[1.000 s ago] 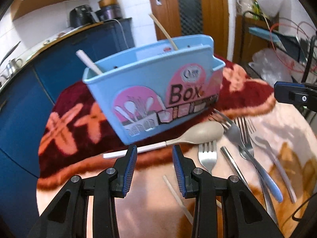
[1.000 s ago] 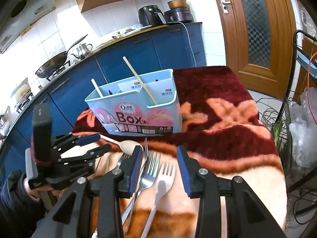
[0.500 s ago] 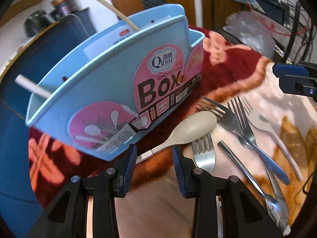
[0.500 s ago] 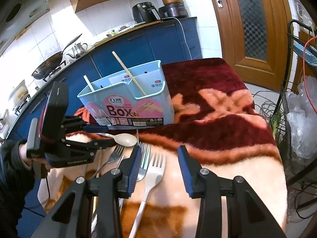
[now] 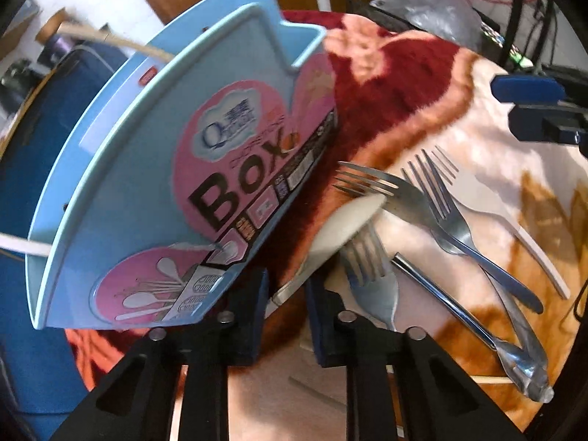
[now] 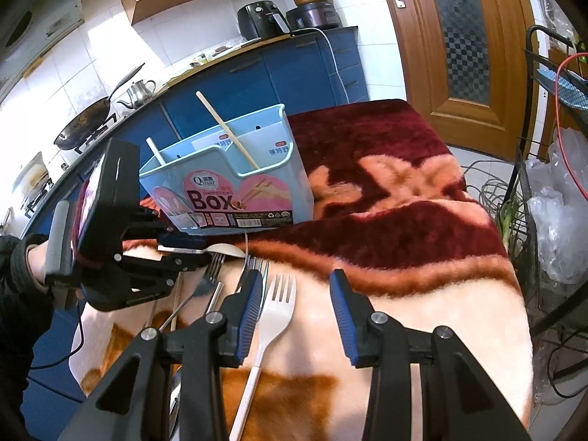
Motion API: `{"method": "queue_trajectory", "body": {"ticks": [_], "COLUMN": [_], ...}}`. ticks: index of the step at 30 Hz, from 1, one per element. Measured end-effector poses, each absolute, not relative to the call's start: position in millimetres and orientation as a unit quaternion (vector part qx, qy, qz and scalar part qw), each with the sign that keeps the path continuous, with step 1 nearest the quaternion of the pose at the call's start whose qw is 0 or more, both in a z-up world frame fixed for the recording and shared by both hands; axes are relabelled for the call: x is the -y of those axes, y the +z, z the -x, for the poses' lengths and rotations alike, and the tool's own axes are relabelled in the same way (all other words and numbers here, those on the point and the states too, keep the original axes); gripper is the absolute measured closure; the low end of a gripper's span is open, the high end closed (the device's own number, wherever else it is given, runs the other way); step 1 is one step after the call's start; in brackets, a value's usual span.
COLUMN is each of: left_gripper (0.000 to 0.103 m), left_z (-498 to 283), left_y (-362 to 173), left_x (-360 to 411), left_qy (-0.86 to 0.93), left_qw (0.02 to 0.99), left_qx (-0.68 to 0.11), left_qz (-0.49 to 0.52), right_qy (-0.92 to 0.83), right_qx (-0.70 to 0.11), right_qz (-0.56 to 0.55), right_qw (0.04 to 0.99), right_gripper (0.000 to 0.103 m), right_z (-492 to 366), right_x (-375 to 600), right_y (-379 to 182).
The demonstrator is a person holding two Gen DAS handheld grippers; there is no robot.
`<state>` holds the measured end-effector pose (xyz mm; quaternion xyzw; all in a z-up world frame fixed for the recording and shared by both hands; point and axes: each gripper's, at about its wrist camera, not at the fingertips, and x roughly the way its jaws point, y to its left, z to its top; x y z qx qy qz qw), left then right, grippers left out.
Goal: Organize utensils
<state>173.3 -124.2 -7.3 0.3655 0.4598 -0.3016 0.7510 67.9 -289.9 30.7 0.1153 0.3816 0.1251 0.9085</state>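
Observation:
A light blue utensil box (image 6: 235,187) stands on the blanket with a chopstick (image 6: 228,130) and a white handle in it; it fills the left wrist view (image 5: 165,169). A beige spoon (image 5: 345,224) lies in front of the box. My left gripper (image 5: 286,294) is open, with its fingers on either side of the spoon's handle; it also shows in the right wrist view (image 6: 183,250). My right gripper (image 6: 296,305) is open and empty above a white plastic fork (image 6: 275,316). Several metal forks (image 5: 433,202) lie beside the spoon.
A red and peach blanket (image 6: 422,242) covers the table. Blue kitchen cabinets (image 6: 294,73) stand behind the box. A wire rack with cables and plastic bags (image 6: 551,202) stands at the right. A loose chopstick (image 5: 316,393) lies near the left gripper.
My left gripper has moved forward and down to the spoon's handle, so the box looms larger. My right gripper has held nearly still over the white fork.

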Motion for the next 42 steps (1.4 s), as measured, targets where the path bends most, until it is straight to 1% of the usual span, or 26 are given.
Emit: {"method": "queue_trajectory", "body": {"ticks": [2, 4, 7, 11, 13, 19, 24, 29, 34, 42], "left_gripper": [0.087, 0.091, 0.092, 0.093, 0.099, 0.099, 0.099, 0.099, 0.099, 0.099], "left_z": [-168, -163, -155, -141, -134, -120, -114, -104, -95, -85], "left_y": [-8, -7, -1, 19, 31, 67, 78, 81, 78, 75], "left_x": [126, 126, 122, 108, 97, 62, 47, 29, 15, 4], "left_qy": [-0.291, -0.283, -0.276, -0.273, -0.273, -0.283, -0.29, -0.275, -0.255, -0.241], "left_qw": [0.756, 0.764, 0.779, 0.811, 0.826, 0.866, 0.883, 0.9, 0.912, 0.924], "left_qx": [-0.448, -0.441, -0.428, -0.404, -0.394, -0.368, -0.353, -0.334, -0.32, -0.295], "left_qz": [-0.377, -0.377, -0.366, -0.322, -0.296, -0.184, -0.103, -0.046, -0.021, -0.004], "right_qy": [0.124, 0.124, 0.123, 0.121, 0.12, 0.126, 0.134, 0.141, 0.129, 0.123], "right_qx": [-0.382, -0.383, -0.387, -0.396, -0.403, -0.438, -0.469, -0.498, -0.515, -0.573], "right_qz": [-0.116, -0.116, -0.117, -0.116, -0.116, -0.123, -0.114, -0.085, -0.04, -0.005], "right_qw": [0.909, 0.908, 0.906, 0.903, 0.9, 0.882, 0.866, 0.851, 0.847, 0.81], "right_gripper": [0.062, 0.062, 0.062, 0.062, 0.062, 0.062, 0.062, 0.062, 0.062, 0.062], "right_z": [-66, -66, -65, -64, -65, -68, -73, -78, -86, -102], "right_x": [290, 291, 291, 292, 291, 287, 278, 262, 248, 234], "right_y": [31, 30, 28, 24, 22, 12, 7, 2, 5, -1]}}
